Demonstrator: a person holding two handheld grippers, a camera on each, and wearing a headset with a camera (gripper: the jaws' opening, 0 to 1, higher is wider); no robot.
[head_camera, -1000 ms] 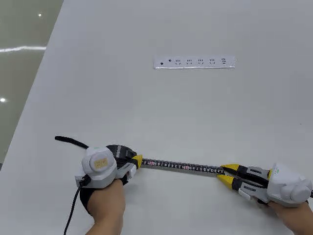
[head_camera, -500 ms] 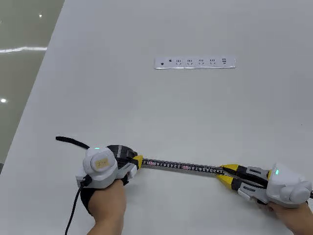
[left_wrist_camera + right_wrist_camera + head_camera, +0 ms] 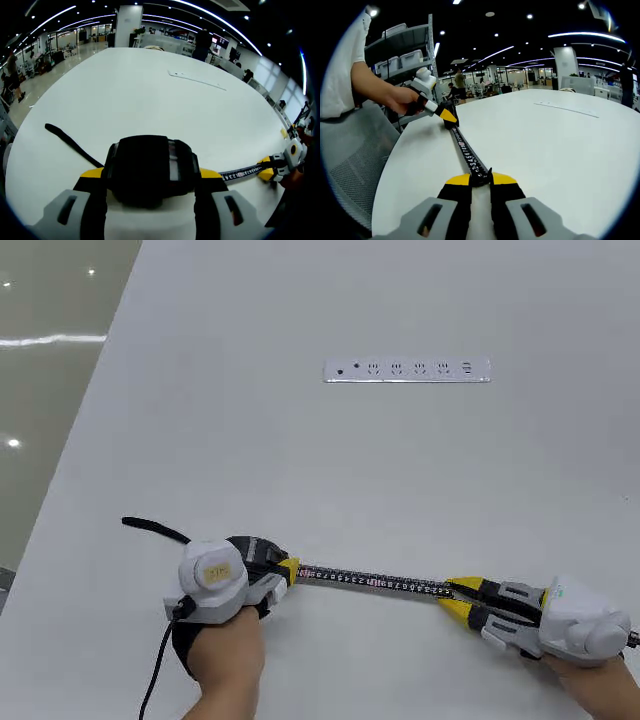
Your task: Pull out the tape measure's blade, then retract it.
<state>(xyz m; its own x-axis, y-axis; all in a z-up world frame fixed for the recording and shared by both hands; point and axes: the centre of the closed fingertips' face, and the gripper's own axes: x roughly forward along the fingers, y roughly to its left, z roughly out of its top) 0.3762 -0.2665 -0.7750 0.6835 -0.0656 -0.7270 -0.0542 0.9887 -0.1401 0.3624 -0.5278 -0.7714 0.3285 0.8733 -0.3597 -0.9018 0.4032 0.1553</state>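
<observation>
Pinching the end of the blade (image 3: 370,581), the right gripper (image 3: 450,592) has come a little closer to the tape measure case (image 3: 255,552), which the left gripper (image 3: 283,570) clamps on the white workbench (image 3: 350,460). The blade looks slightly shorter, so I judge retraction is beginning.

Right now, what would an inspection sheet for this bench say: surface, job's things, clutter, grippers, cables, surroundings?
Surface: white table, bare across the middle.
Job's things: tape case near the front left; blade pulled out, running flat along the table between the grippers; black strap trailing left of the case.
Clutter: power strip at the far side, apart from the work.
Grippers: left gripper shut on the case; right gripper shut on the blade's end.
Cables: black cable hanging from the left gripper toward the near edge.
Surroundings: glossy floor left of the table; shelving with bins and an open office beyond.
</observation>
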